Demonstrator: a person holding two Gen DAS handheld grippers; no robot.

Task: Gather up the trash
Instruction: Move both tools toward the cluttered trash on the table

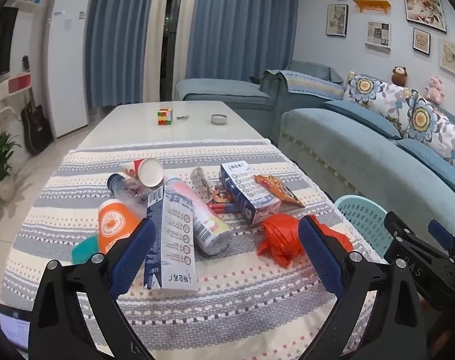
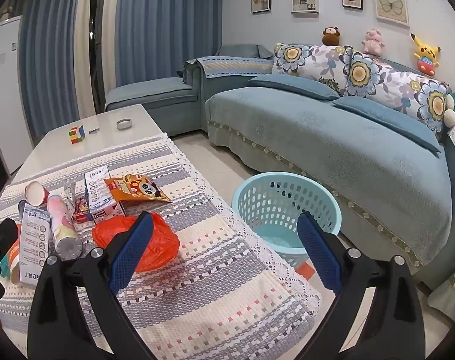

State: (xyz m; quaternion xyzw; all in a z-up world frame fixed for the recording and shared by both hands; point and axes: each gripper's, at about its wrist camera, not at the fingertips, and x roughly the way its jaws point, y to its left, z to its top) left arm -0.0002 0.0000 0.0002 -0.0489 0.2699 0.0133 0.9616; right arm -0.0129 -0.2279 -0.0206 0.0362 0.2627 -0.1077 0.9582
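Both grippers hang above the near end of the table with nothing between their blue pads: the left gripper [image 1: 224,240] is spread wide over the heap of trash, and the right gripper [image 2: 224,240] is just as wide, straddling the table's right edge. Behind them the blue sofa [image 2: 332,138] fills the right side of the room, with a strip of bare floor between it and the table [image 1: 173,132]. A striped woven cloth [image 1: 227,300] covers the table's near half, and its lace edge hangs over the right side. The far half is bare apart from a puzzle cube [image 1: 165,116] and a small round dish [image 1: 219,118]. On the floor just beside the cloth's right edge stands the light blue basket [image 2: 275,192], its near wall hidden behind the right gripper's finger; in the left view only its rim shows past the table corner. The trash lies bunched left of centre on the cloth: a long milk carton [image 1: 172,240] lying flat, a second carton [image 1: 248,195], a pale tube [image 1: 203,219] lying on its side, a crumpled orange plastic bag [image 1: 280,237] nearest the basket, an orange snack packet [image 2: 137,190], a paper cup [image 1: 149,172] tipped over, and an orange cup [image 1: 115,222] partly hidden behind the left finger. Smaller wrappers wedged between the cartons are hard to make out. Open cloth lies all round the heap's near and right sides.
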